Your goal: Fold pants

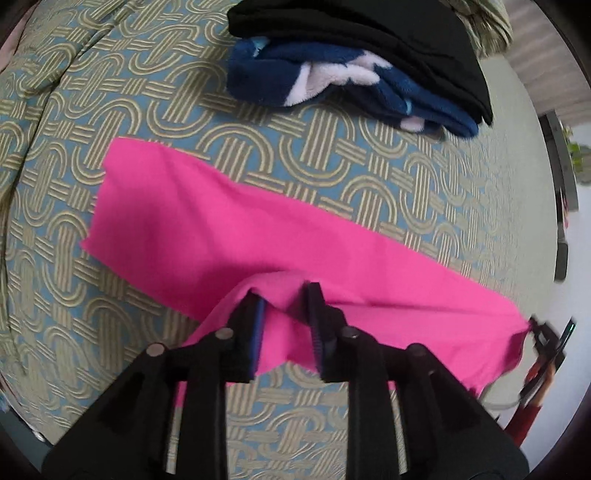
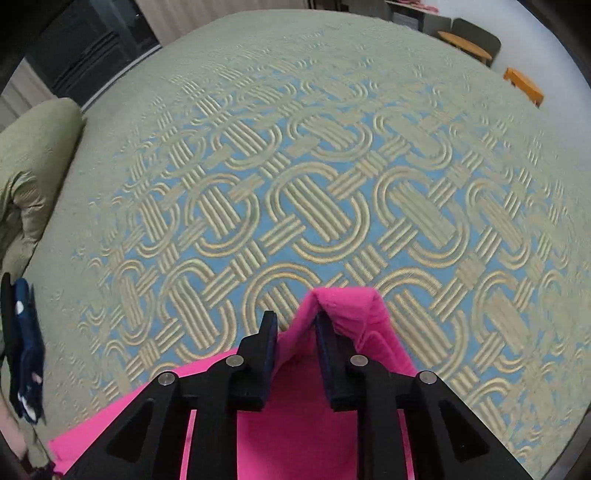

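Note:
Bright pink pants [image 1: 221,229] lie in a long band across the patterned bedspread [image 1: 332,155]. My left gripper [image 1: 282,299] points down over their near edge. Its jaws stand apart, with a loose hump of pink cloth between them and no pad pressing on it. At the band's right end the right gripper [image 1: 546,336] shows small. In the right wrist view a raised fold of the pants [image 2: 347,306] drapes over one finger of my right gripper [image 2: 295,325]. Those jaws are also parted, and cloth lies slack between and under them.
A stack of folded clothes sits beyond the pants, a black garment [image 1: 369,29] on a navy fleece [image 1: 332,85]. The bedspread [image 2: 295,184] stretches wide ahead of the right gripper. A green pillow [image 2: 29,166] lies at the left, and a wooden chair [image 2: 465,44] and an orange stool [image 2: 524,85] stand beyond the bed.

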Available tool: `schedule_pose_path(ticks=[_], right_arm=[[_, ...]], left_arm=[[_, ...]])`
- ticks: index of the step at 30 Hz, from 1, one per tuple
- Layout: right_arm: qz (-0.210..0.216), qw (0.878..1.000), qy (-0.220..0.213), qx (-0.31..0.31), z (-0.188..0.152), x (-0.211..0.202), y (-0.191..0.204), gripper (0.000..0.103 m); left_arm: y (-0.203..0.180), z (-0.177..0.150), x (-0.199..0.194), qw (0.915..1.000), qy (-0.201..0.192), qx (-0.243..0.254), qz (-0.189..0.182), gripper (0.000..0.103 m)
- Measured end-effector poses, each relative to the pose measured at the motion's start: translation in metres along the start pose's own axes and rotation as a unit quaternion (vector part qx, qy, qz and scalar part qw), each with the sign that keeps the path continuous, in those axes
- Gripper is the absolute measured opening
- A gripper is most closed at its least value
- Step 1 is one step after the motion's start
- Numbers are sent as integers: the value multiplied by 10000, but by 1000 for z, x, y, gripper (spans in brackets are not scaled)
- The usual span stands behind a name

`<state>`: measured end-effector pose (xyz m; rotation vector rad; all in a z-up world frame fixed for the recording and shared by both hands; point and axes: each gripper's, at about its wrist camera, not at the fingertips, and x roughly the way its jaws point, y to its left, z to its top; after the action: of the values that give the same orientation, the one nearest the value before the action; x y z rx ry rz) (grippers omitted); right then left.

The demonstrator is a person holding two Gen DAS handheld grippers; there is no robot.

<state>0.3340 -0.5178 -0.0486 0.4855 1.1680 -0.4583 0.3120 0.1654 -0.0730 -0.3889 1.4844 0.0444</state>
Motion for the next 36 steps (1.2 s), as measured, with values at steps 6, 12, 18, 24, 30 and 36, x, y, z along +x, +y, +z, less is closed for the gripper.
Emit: schedule_pose_path(ticks=[6, 12, 18, 24, 30, 36], right_arm=[[-470, 9979, -410, -159, -2, -47, 14, 61], [-185, 9881, -915, -1219, -60, -87, 69, 63], [887, 9346, -942, -3314, -173, -97, 194, 63], [1931, 7992, -1250, -5553, -317, -116, 344, 60], [2375, 5824, -1726, -7580, -473, -116, 425, 44], [2320, 4590, -1942, -8353, -531, -75, 462, 43]], left_arm=[[19, -19, -39, 9960, -573, 395, 564, 67], [55, -62, -50, 9939, -904, 545, 317, 67], [95, -125, -27, 9919, -1060, 694, 23, 67], [114, -170, -23, 9809, -1595, 1050, -378, 67], [158, -179, -14, 9778, -1751, 622, -964, 67], [178, -182, -15, 9681, -1964, 650, -1416, 67]])
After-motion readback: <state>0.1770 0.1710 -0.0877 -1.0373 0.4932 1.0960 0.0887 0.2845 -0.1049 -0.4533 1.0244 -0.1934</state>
